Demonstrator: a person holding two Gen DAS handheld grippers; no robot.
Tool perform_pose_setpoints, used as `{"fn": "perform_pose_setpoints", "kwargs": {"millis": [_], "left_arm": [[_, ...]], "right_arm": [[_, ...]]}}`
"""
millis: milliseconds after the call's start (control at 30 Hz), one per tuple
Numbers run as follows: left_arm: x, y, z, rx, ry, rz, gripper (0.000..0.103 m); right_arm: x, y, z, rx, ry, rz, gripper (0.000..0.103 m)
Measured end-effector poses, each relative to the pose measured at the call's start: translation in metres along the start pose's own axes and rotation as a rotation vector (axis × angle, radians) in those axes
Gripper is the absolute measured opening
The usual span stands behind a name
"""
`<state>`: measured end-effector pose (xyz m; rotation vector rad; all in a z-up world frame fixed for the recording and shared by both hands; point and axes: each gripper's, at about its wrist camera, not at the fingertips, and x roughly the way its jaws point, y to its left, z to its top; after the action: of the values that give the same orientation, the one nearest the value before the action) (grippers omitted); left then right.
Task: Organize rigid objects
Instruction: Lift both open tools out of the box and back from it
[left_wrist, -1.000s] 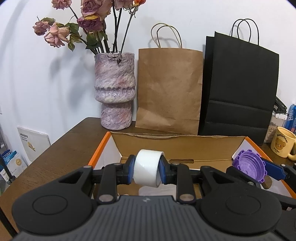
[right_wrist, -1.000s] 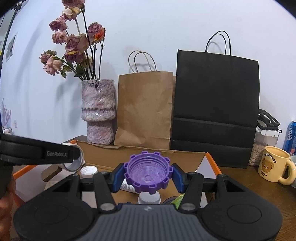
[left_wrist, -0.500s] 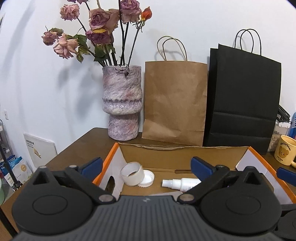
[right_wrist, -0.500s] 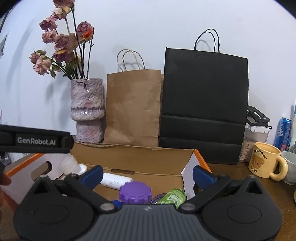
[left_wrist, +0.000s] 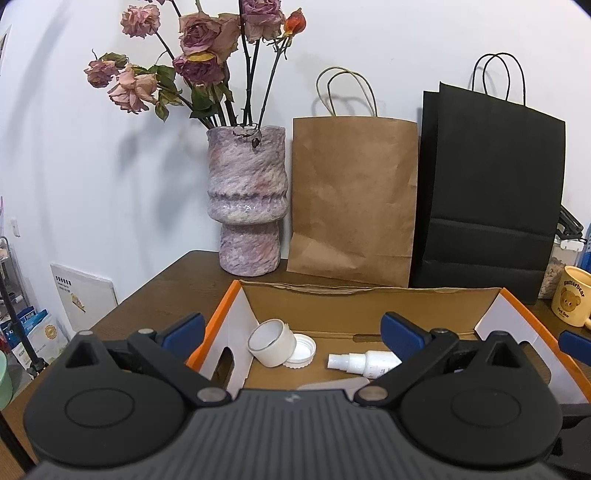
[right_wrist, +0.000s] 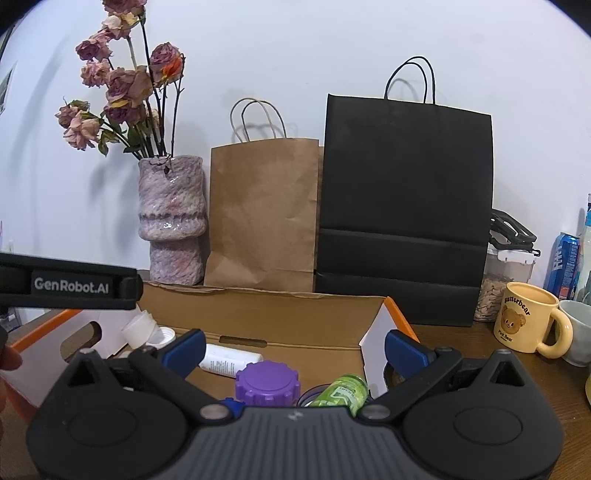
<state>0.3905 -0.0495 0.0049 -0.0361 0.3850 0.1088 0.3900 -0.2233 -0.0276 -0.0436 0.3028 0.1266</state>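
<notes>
Both grippers are hanging wide open over the cardboard box (left_wrist: 369, 295), and neither one is holding a thing: the left gripper (left_wrist: 291, 326) is spreading its blue pads far apart above the box's left end, the right gripper (right_wrist: 293, 345) is doing the same above the right end. In the left wrist view the white tape roll (left_wrist: 272, 347) is lying tilted on the box floor at about 11 o'clock from the camera body, leaning against a white cap (left_wrist: 301, 350) just at its 3 o'clock side; the white spray bottle (left_wrist: 364, 362) is lying on its side at 1 o'clock, nozzle pointing toward the cap, apart from it. In the right wrist view the purple lid (right_wrist: 266, 382) is sitting in the box dead ahead at 12 o'clock, just above the camera body, with a green bottle (right_wrist: 341, 391) lying near it at its 3 o'clock. Behind the box, at the wall, the flower vase (left_wrist: 246, 206), brown paper bag (left_wrist: 352, 199) and black paper bag (left_wrist: 487, 199) are standing in a row, and a yellow bear mug (right_wrist: 526, 319) is sitting on the table (left_wrist: 177, 284) at 2 o'clock from the right gripper
</notes>
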Motion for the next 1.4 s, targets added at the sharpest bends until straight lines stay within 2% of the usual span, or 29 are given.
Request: {"fn": "perform_pose_setpoints", "kwargs": {"millis": [333,867,1400], "left_arm": [[-0.005,0.004,-0.001,0.006,0.009,0.005,0.103],[-0.04,0.007,-0.006,0.029,-0.014,0.006,0.103],[-0.103,0.015,-0.015,0.027,-0.039,-0.014,0.103]], "right_arm": [[-0.007,-0.007,0.0,0.033,-0.01,-0.006,0.103],[-0.041,-0.015,-0.001,0.055,-0.029,0.0,0.103],[-0.114,-0.01,0.002,0.045,-0.05,0.043,0.103]]}}
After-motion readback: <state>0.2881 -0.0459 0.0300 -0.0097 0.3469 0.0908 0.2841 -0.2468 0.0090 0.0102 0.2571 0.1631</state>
